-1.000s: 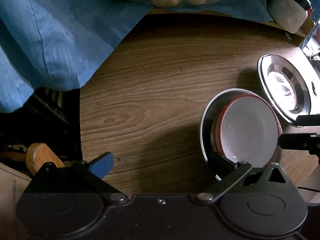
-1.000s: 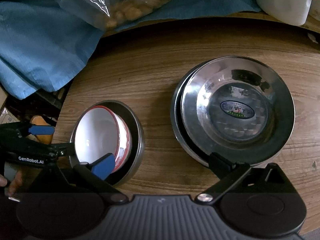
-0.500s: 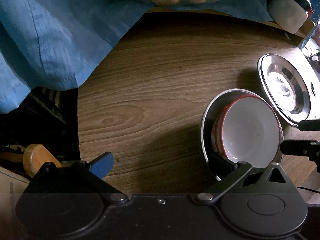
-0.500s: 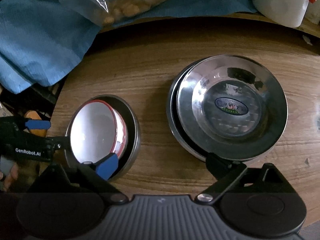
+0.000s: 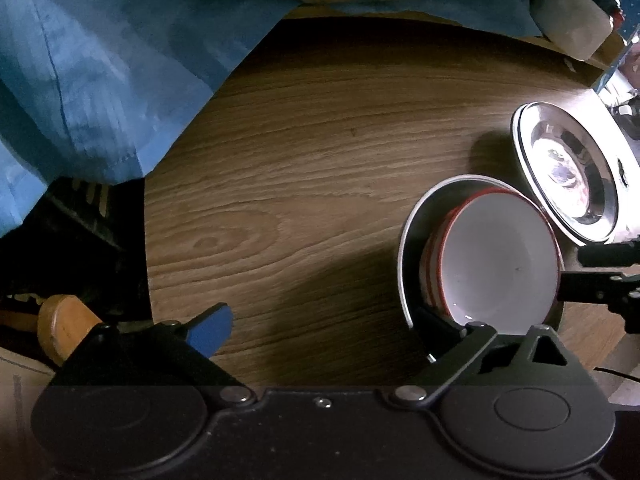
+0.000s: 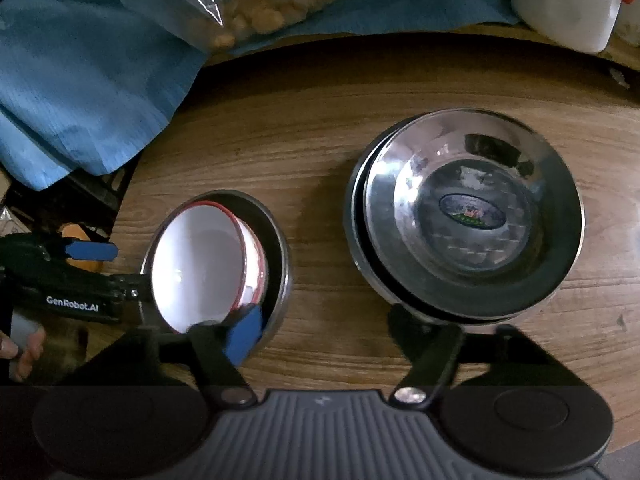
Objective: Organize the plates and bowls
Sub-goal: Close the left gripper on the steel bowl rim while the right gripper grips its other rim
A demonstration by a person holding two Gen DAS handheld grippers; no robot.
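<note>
Round wood-grain counter [image 6: 320, 128], blue cloth [image 6: 80, 92] at 10 o'clock. "GenRobot.AI" is printed on the left claw [image 6: 116, 268], spread wide. The right claw [image 6: 344, 324], closing with nothing gripped, has the white bowl [image 6: 200, 268] in its steel dish at 9 o'clock and the steel plates [image 6: 472, 216] at 1 o'clock.

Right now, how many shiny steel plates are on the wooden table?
2 at least. Both sit in the steel plate stack on the table's right side, one on top and another's rim peeking out beneath. More could be hidden underneath.
</note>
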